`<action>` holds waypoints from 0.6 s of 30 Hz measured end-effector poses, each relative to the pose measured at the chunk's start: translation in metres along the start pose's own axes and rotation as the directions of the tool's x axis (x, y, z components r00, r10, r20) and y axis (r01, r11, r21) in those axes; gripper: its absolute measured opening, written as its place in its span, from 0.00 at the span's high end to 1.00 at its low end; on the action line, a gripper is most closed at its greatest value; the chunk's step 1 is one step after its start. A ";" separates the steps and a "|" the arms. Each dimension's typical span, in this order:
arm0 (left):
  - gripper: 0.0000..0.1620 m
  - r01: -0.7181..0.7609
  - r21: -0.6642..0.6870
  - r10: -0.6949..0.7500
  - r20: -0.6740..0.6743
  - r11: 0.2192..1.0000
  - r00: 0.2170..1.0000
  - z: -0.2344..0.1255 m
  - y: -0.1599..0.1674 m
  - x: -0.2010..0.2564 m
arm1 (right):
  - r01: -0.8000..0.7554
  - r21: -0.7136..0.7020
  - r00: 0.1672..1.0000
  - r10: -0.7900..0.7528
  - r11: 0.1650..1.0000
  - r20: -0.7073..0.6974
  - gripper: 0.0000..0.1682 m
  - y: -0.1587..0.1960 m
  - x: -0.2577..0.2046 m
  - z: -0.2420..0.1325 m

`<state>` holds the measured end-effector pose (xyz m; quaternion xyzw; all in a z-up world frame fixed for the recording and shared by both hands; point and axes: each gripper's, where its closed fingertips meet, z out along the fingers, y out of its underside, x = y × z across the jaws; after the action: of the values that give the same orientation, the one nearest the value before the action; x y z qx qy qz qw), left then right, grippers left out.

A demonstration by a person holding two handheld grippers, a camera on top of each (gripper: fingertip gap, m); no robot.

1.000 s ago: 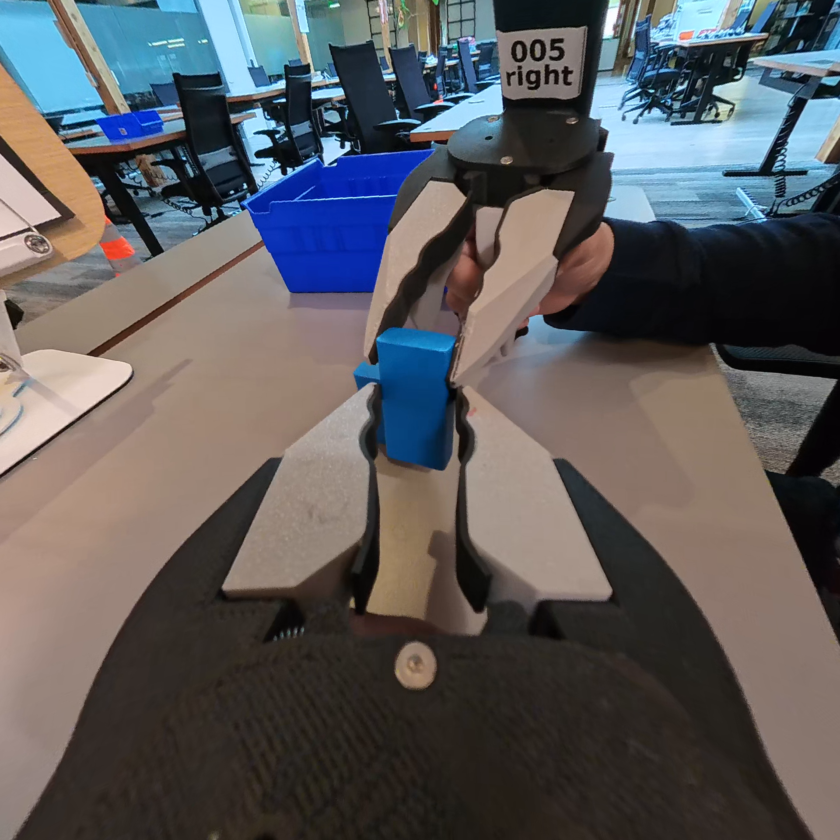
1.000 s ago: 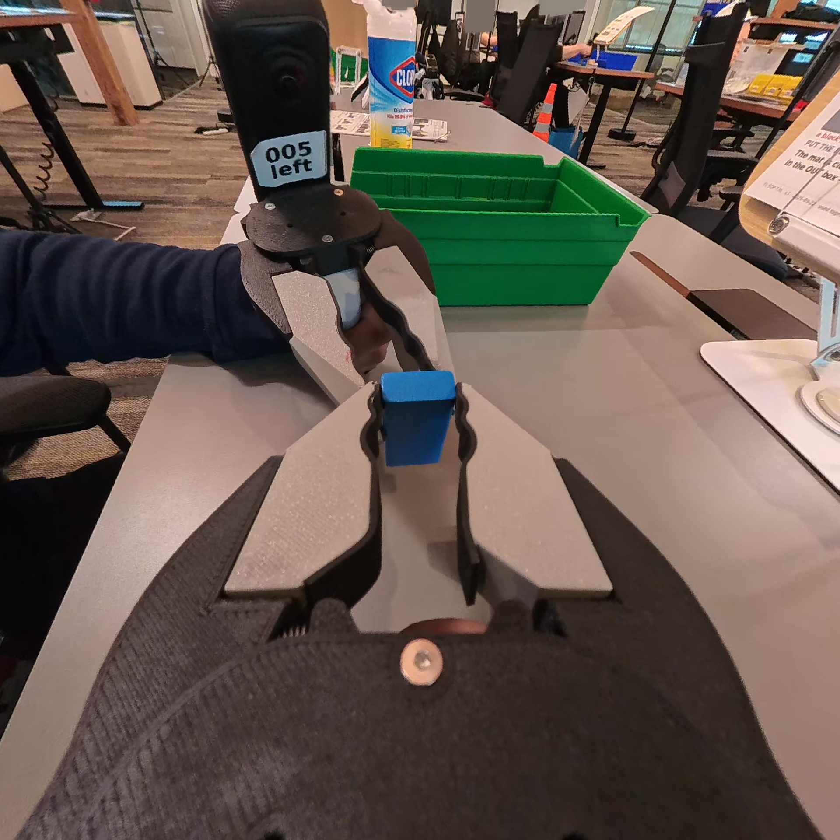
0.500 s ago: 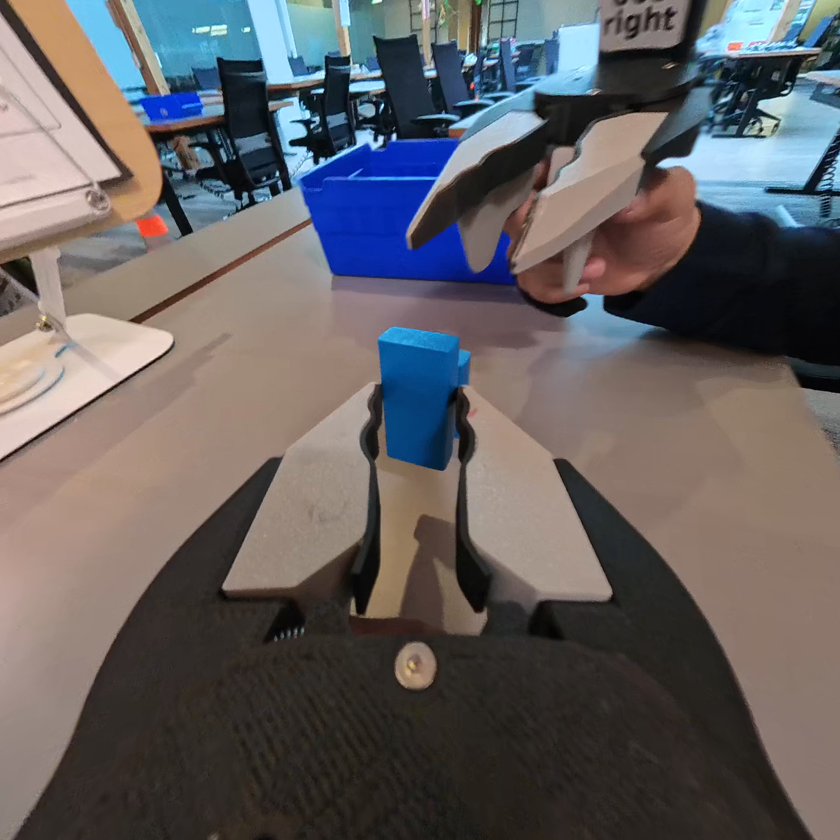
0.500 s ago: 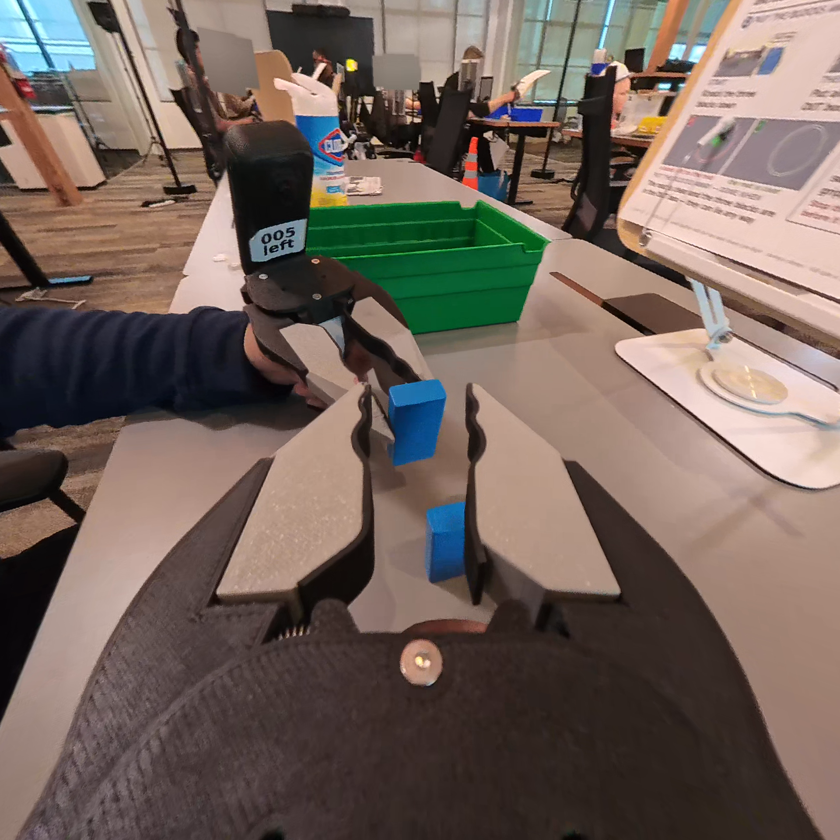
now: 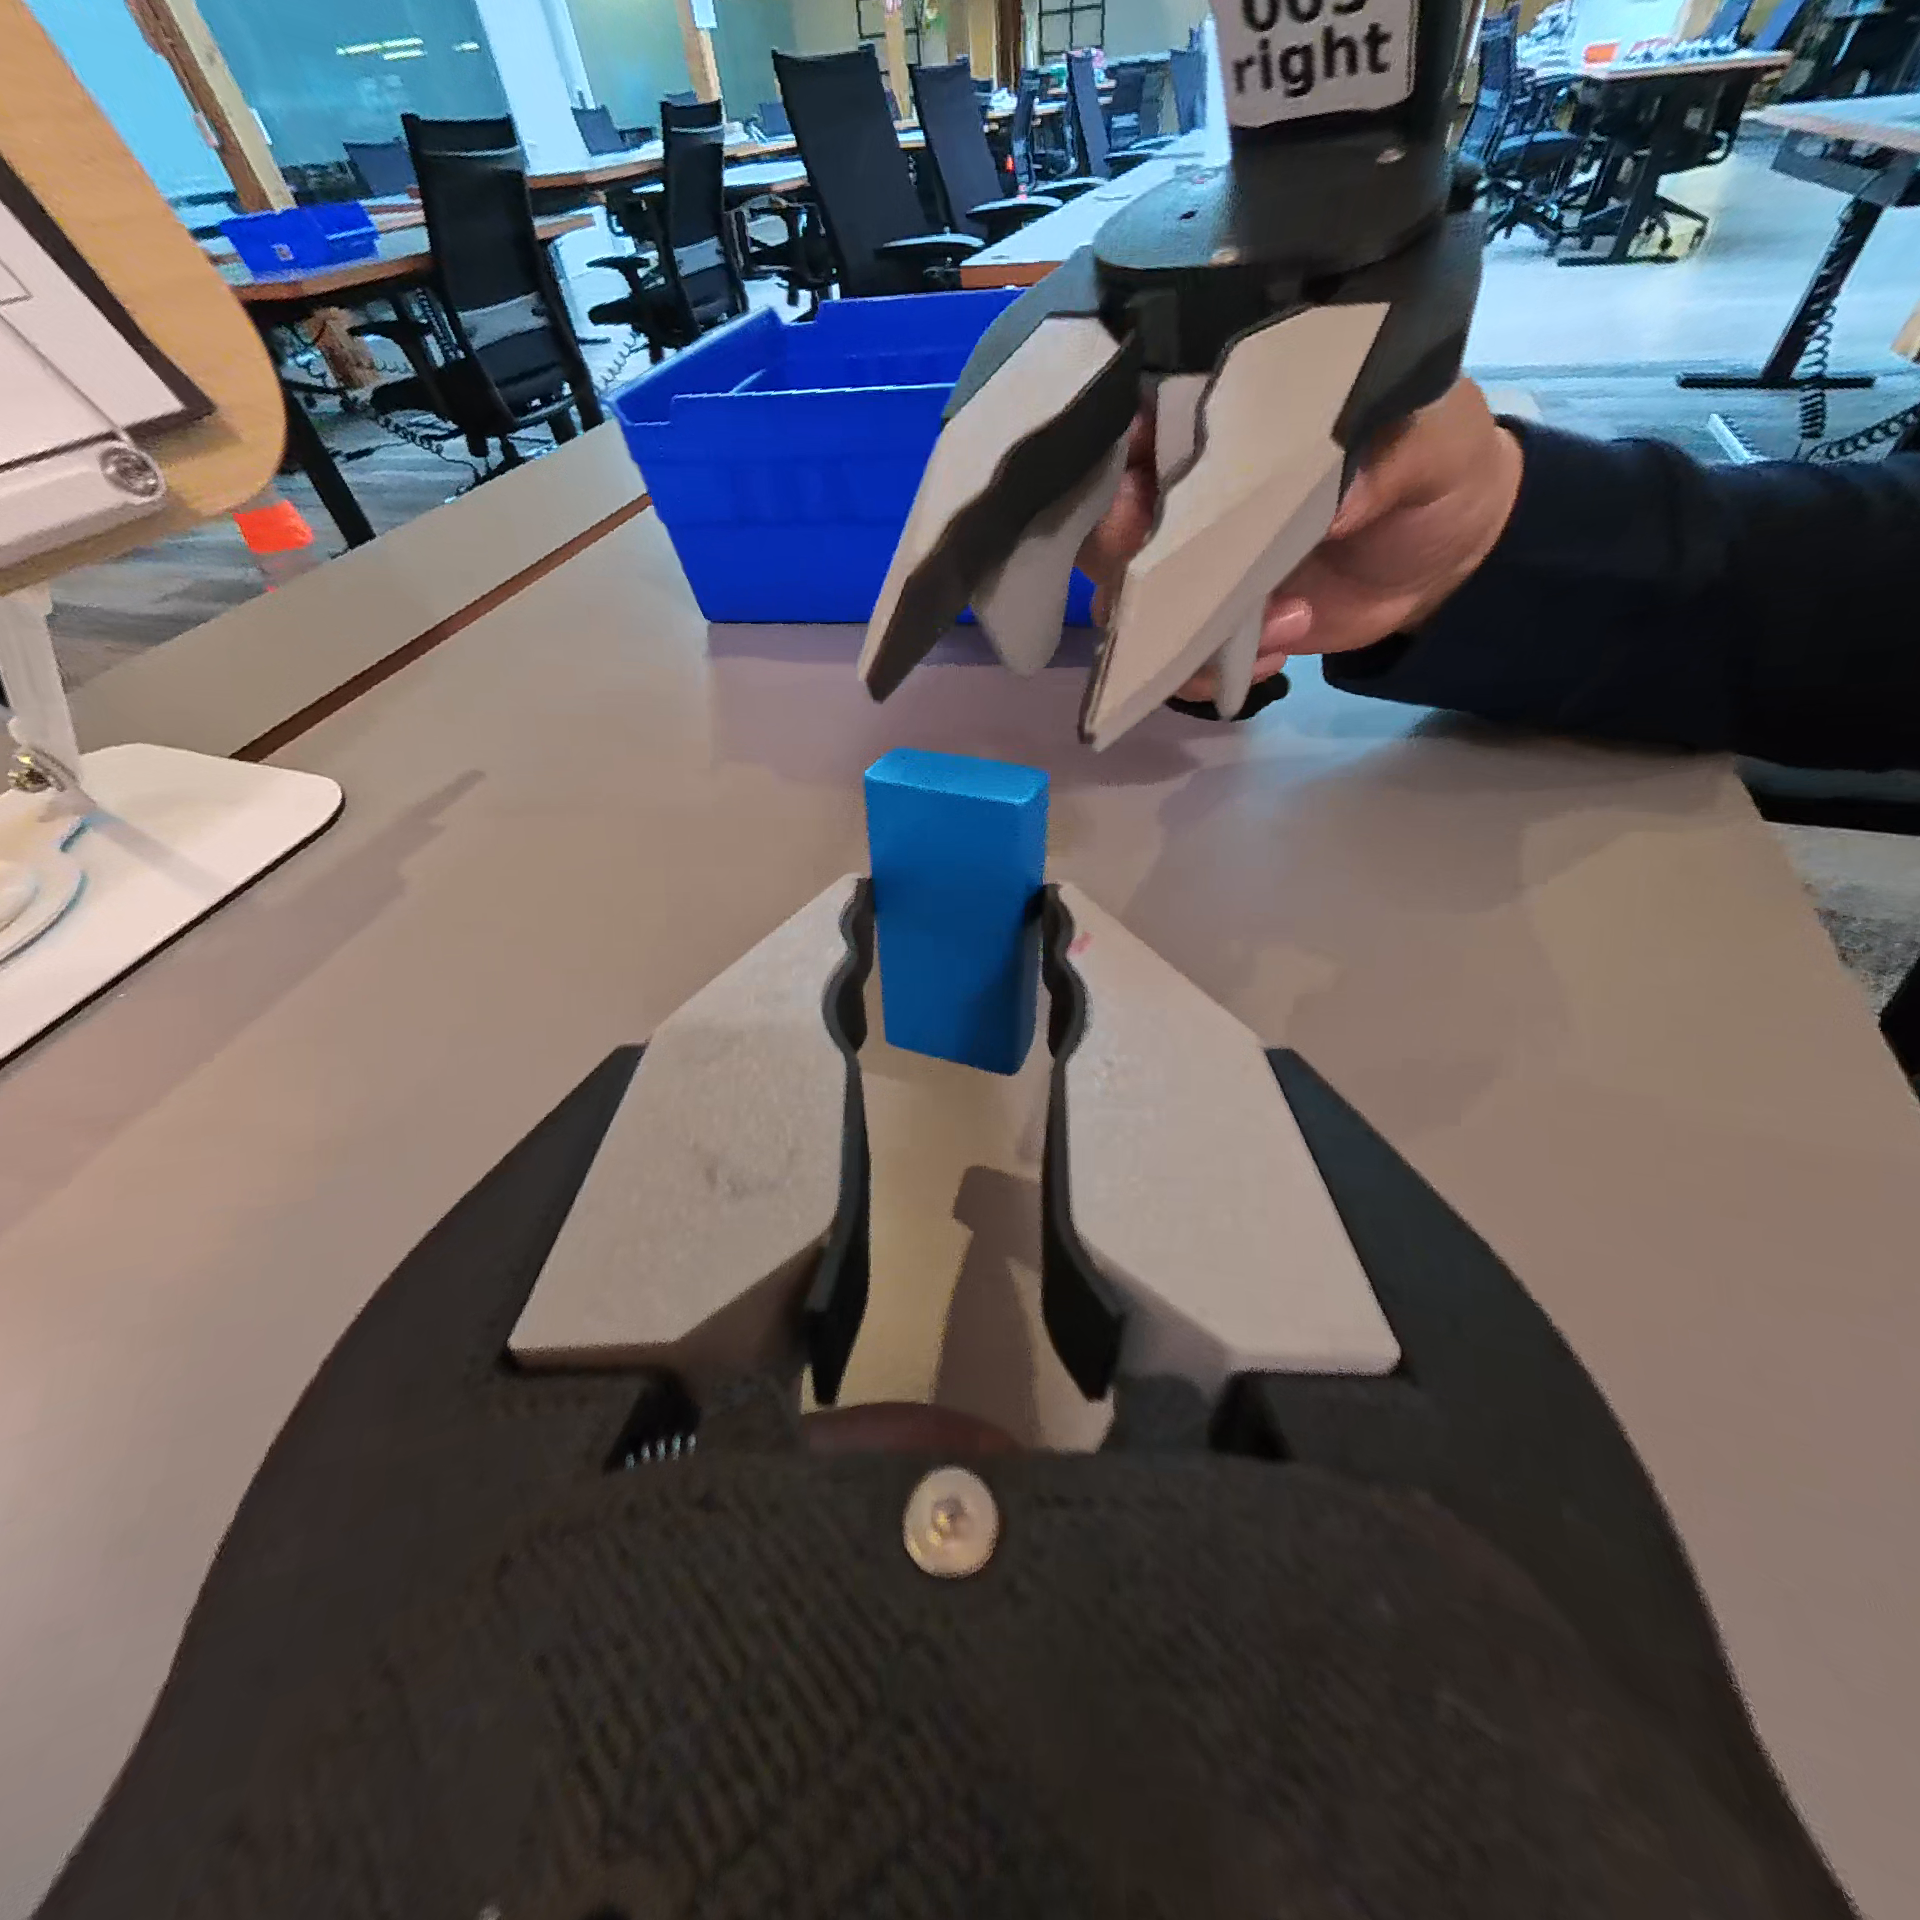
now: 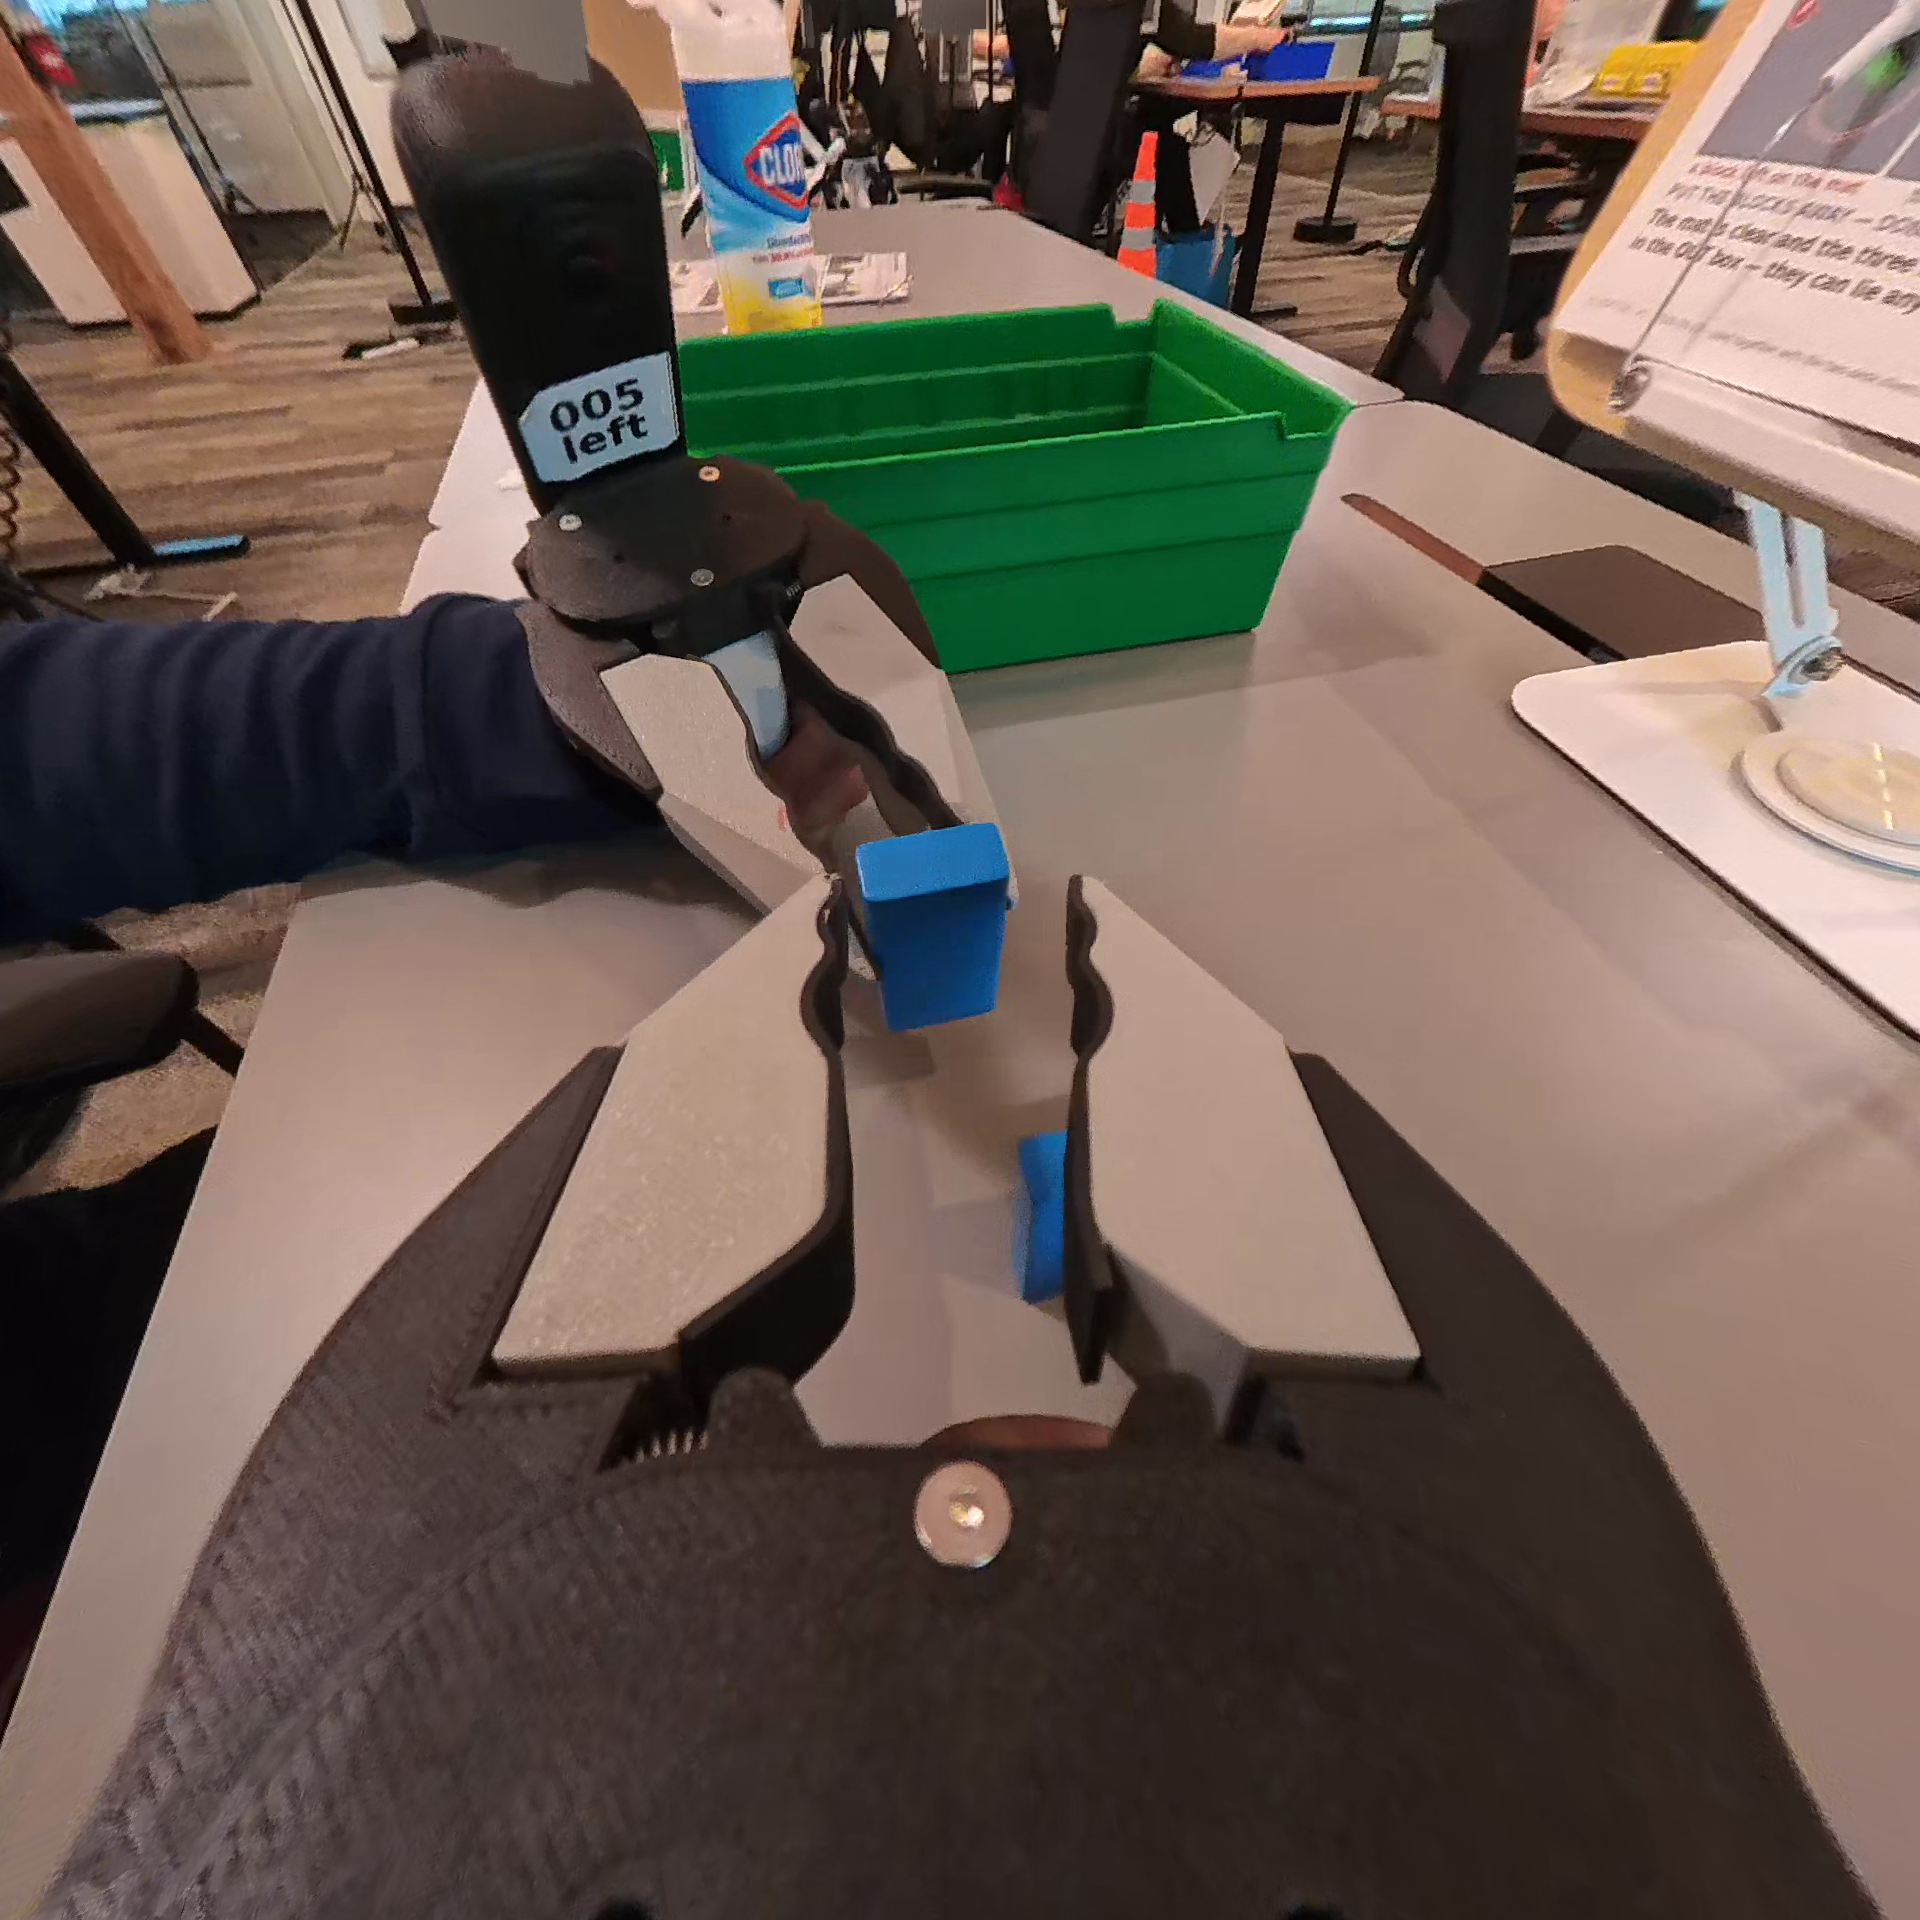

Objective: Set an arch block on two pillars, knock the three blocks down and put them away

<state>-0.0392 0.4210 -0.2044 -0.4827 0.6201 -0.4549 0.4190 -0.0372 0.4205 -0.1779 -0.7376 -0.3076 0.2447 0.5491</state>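
Open office of desks and chairs around your grey table (image 5: pixel 1455 1039), blue bin (image 5: pixel 810 488) and green bin (image 6: pixel 1039 499) at opposite ends, your left gripper (image 5: pixel 954 914) clamping an upright blue block (image 5: pixel 956 914), your right gripper (image 6: pixel 951 914) raised with jaws wide apart, second blue block (image 6: pixel 1039 1216) on the table beneath it.

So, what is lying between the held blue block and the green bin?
Nothing: in the right wrist view only bare table separates the blue block, held by the left gripper, from the green bin.
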 end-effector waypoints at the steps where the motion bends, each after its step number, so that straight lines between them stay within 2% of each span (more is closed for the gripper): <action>1: 0.82 -0.005 0.000 0.005 -0.003 1.000 1.000 0.000 0.000 0.002 | 0.007 -0.007 1.000 -0.007 1.000 0.005 0.77 0.001 -0.002 0.002; 5: 0.82 -0.009 0.005 0.009 -0.011 1.000 1.000 0.000 -0.002 0.006 | 0.023 -0.033 0.999 -0.022 0.999 0.033 0.83 0.004 -0.010 0.011; 18: 0.81 -0.022 -0.033 0.022 0.004 0.999 1.000 0.000 0.003 0.007 | 0.029 -0.073 0.999 -0.027 0.997 0.031 0.83 0.012 -0.011 0.017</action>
<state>-0.0416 0.4142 -0.2084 -0.4837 0.6319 -0.4390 0.4171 -0.0551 0.4213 -0.1940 -0.7491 -0.3347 0.2366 0.5204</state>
